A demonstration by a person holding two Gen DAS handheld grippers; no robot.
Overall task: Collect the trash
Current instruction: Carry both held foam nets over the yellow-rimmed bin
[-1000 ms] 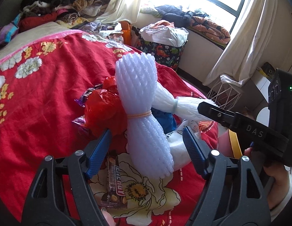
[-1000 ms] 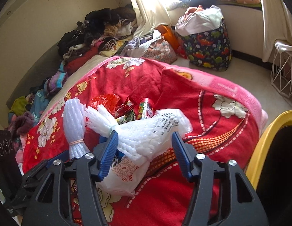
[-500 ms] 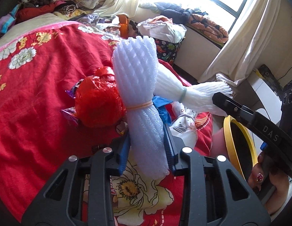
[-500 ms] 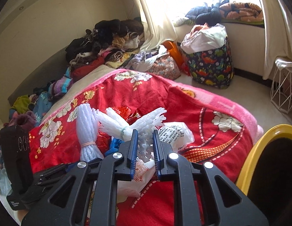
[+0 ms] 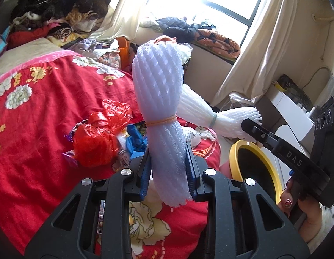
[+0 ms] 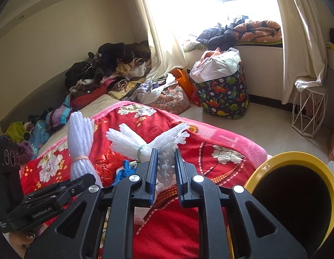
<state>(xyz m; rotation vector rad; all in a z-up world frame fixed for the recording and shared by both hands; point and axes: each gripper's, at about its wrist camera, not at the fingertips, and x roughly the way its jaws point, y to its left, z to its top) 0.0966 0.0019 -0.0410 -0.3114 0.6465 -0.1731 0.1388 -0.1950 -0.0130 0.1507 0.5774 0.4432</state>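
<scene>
1. I have two bundles of white foam netting in hand. The orange-banded foam bundle [image 5: 160,116] stands upright in the left wrist view, its lower end pinched in the left gripper [image 5: 168,168]; jaws closed on it, having just been closing within the last second.
2. The green-banded foam bundle [image 6: 145,142] sits in the right gripper [image 6: 164,172]; jaws clamped on one frayed end, also just closed. In the left view it lies at about 3 o'clock of the upright bundle, just beside it; touching or not, I cannot tell.
3. Both bundles look lifted off the red floral blanket [image 5: 37,112] on the bed.
4. Left on the blanket, at 9 o'clock of the upright bundle's base: a crumpled red plastic bag [image 5: 95,142], a blue wrapper [image 5: 134,140] just beside it, and assorted printed wrappers around them. A white printed bag [image 5: 193,135] lies behind the bundles.
5. The yellow-rimmed bin [image 6: 296,185] stands off the bed edge, at 4 o'clock in the right view, mouth open and dark.
6. Step in hand, as I judge it: carry phase, grasps made, drop not yet done.
7. Next move calls for swinging both bundles over the bin mouth, right first since it is nearer, then opening the jaws well inside the rim. Foam is light and springy; it may cling to the pads or bounce out.
</scene>
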